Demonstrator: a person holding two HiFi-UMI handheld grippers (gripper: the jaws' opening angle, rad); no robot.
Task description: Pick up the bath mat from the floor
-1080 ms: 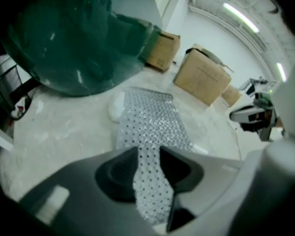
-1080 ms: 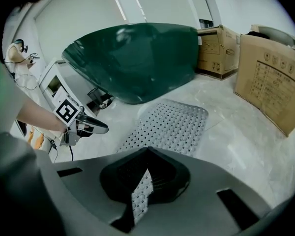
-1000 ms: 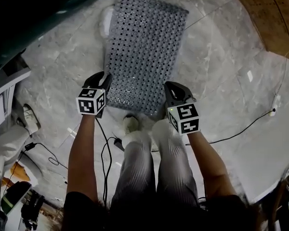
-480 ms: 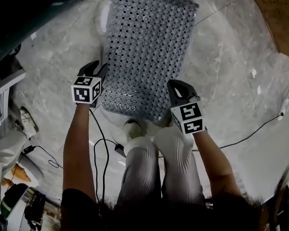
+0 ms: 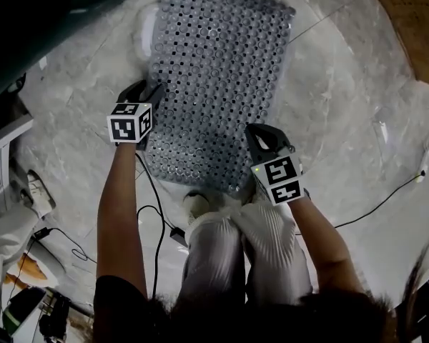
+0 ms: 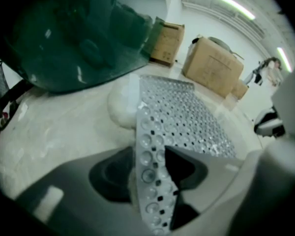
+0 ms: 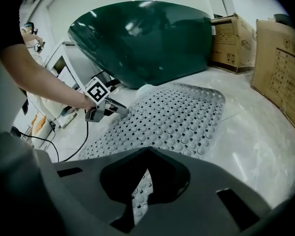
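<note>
A grey bath mat with rows of holes and suction cups lies lengthwise on the marble floor ahead of me. My left gripper is at its left edge. In the left gripper view that edge stands upright between the jaws, which are opening and leave dark gaps beside it. My right gripper is at the mat's near right edge. In the right gripper view its jaws are closed on a strip of mat, and the left gripper shows across the mat.
A dark green tub curves over the floor at the far left. A white rounded lump lies by the mat's far left corner. Cardboard boxes stand to the right. Cables run by my feet, and a shoe touches the mat's near edge.
My left gripper has slid forward along the mat's left edge. The mat's near end has come closer to my shoe. The right gripper has stayed at the near right edge.
</note>
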